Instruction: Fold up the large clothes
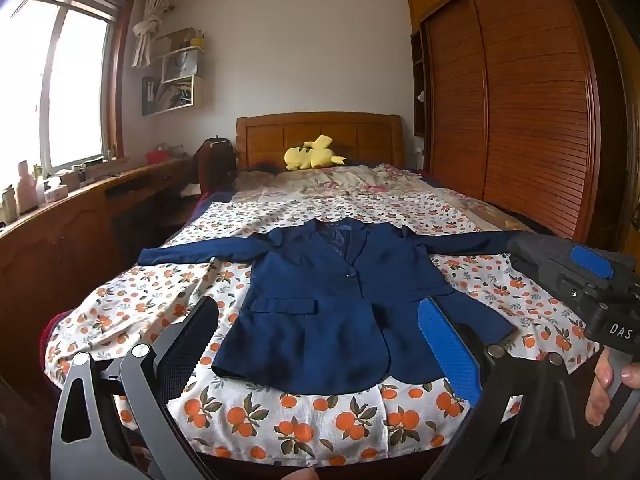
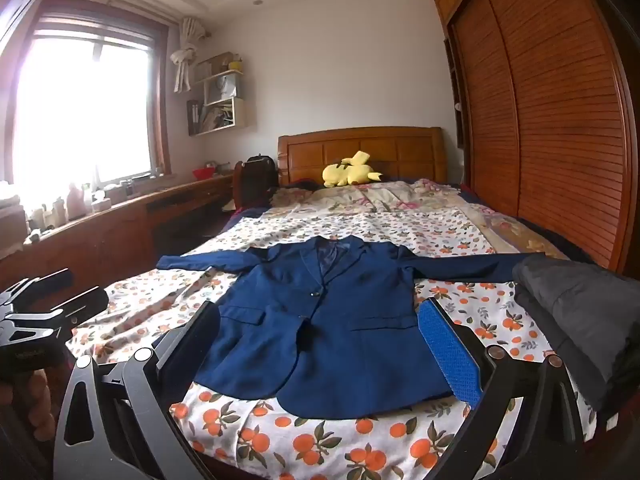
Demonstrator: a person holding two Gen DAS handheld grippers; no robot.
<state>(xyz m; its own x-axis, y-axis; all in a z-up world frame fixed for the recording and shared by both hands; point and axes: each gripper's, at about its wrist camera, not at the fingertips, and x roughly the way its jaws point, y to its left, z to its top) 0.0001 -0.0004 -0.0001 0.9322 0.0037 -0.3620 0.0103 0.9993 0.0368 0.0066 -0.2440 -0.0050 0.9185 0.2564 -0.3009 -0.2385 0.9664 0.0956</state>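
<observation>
A bed [image 1: 224, 412] in an orange-print sheet fills the bedroom. The blazer [image 1: 332, 300] lies flat near its foot, front up, sleeves spread. My left claw [image 1: 320, 344] and right claw [image 2: 320, 348] hover before the blazer's hem, both wide open, empty. A dark garment [image 2: 580, 320] sits right of the blazer.

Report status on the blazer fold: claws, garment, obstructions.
Left claw and right claw both open, empty, short of the bed. Navy blazer flat, face up, sleeves spread, unfolded. Dark folded garment lies by its right sleeve end.
</observation>
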